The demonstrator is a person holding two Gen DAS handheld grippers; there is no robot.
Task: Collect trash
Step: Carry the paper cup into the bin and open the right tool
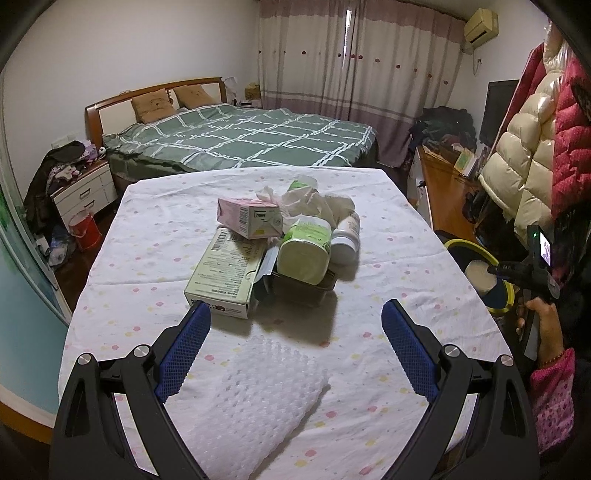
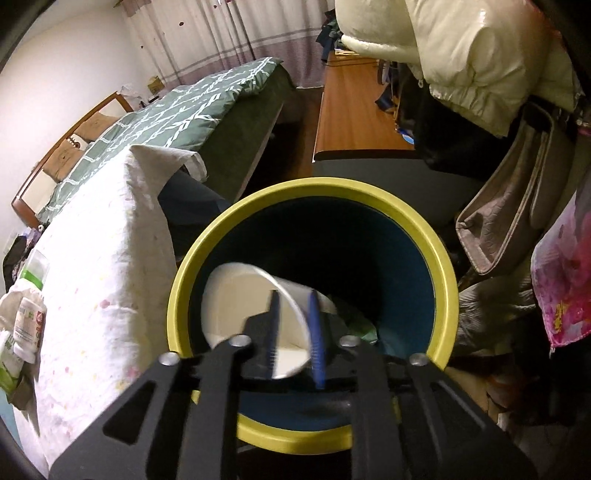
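Right gripper pinches paper cup by its rim, over the bin mouth. Left gripper spread wide above table; trash pile at 12 o'clock, bin at 3.

A bed with a green checked cover stands against the white far wall, two brown pillows leaning on its wooden headboard. Long pale curtains with a mauve band hang closed behind it, and an air conditioner sits high in the corner. A white nightstand piled with clothes stands beside the bed on the dark wooden floor. Puffy cream and red coats hang near a wooden desk.
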